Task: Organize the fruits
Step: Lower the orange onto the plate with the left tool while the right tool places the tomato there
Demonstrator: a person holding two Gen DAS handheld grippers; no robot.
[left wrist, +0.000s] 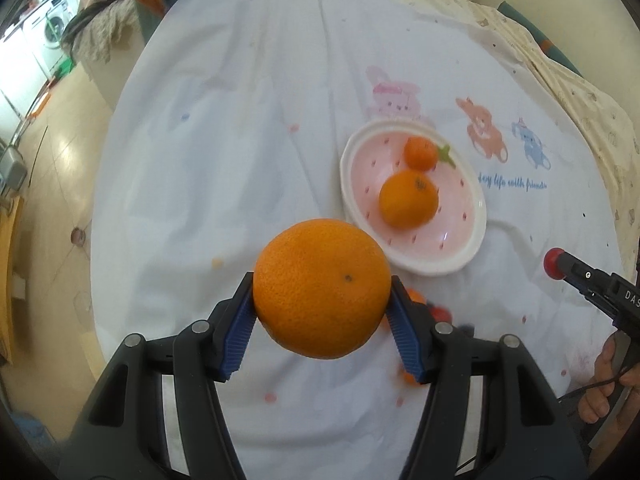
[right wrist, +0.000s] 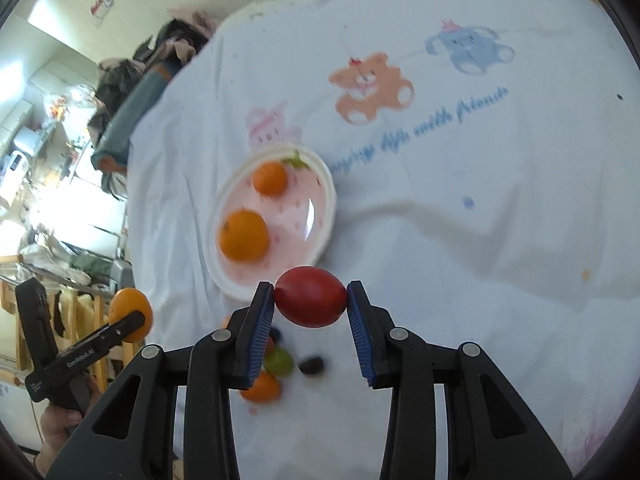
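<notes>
My left gripper is shut on a large orange and holds it above the white cloth, near the front-left of a pink strawberry-pattern bowl. The bowl holds a medium orange and a small tangerine. My right gripper is shut on a red tomato-like fruit just in front of the bowl. The right gripper also shows in the left wrist view, and the left gripper with its orange in the right wrist view.
Loose small fruits lie on the cloth below my right gripper: a green one, a dark one, an orange one. The cloth-covered table drops off at the left. Clothes pile at the far left.
</notes>
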